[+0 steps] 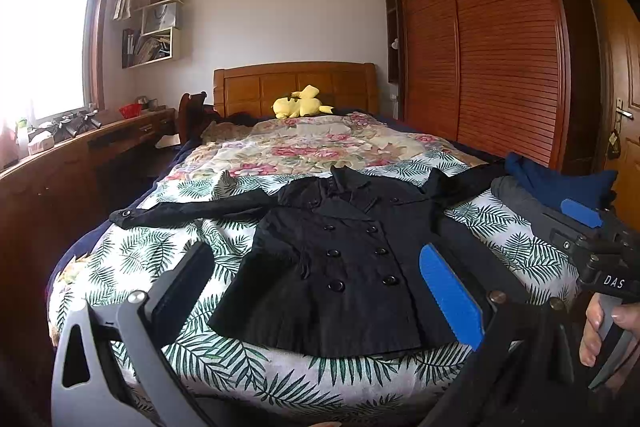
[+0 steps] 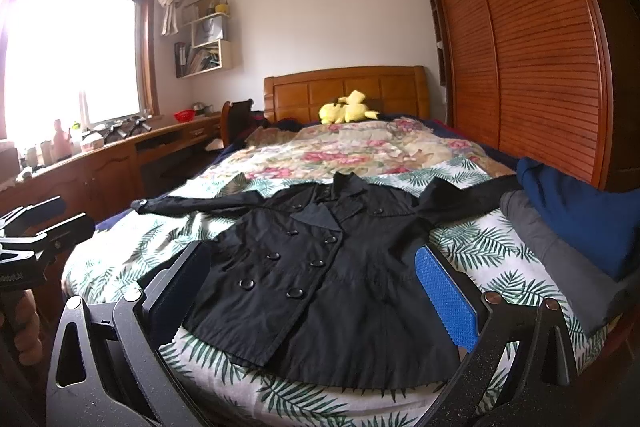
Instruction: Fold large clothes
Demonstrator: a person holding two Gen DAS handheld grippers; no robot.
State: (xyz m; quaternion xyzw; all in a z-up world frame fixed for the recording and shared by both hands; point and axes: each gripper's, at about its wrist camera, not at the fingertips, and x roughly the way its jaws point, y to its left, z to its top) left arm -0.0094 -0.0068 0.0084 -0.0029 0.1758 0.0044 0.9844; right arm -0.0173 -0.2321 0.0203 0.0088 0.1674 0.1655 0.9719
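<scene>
Nearest my left camera are the left tongs (image 1: 316,291), grey arms with one blue ribbed pad, spread wide and holding nothing. In the other view the right tongs (image 2: 316,291), black arms with the same blue pad, are also spread wide and empty. Both hang above the foot of the bed, apart from the cloth.

The black double-breasted cotton coat (image 1: 344,259) lies face up on the palm-leaf printed bedsheet (image 1: 224,359), buttoned, collar at twelve o'clock, hem at six o'clock nearest me. Its left-hand sleeve (image 1: 180,211) stretches flat toward nine o'clock; the other sleeve (image 1: 456,183) runs toward two o'clock and its cuff seems to reach the stacked clothes.

I judge that folding has not begun. To do the first fold well, I would take each sleeve near its cuff, lift it only slightly, and lay it across the chest so the body stays flat and the buttons do not bunch.

At three o'clock sits a folded navy blue garment (image 2: 580,211) on a folded grey garment (image 2: 568,267); these crowd the right sleeve and could be dragged along. Beyond the coat, at twelve o'clock, lie a rose-patterned floral quilt (image 1: 312,143) and a yellow plush toy (image 1: 300,103) by the wooden headboard (image 1: 296,83), well clear.
</scene>
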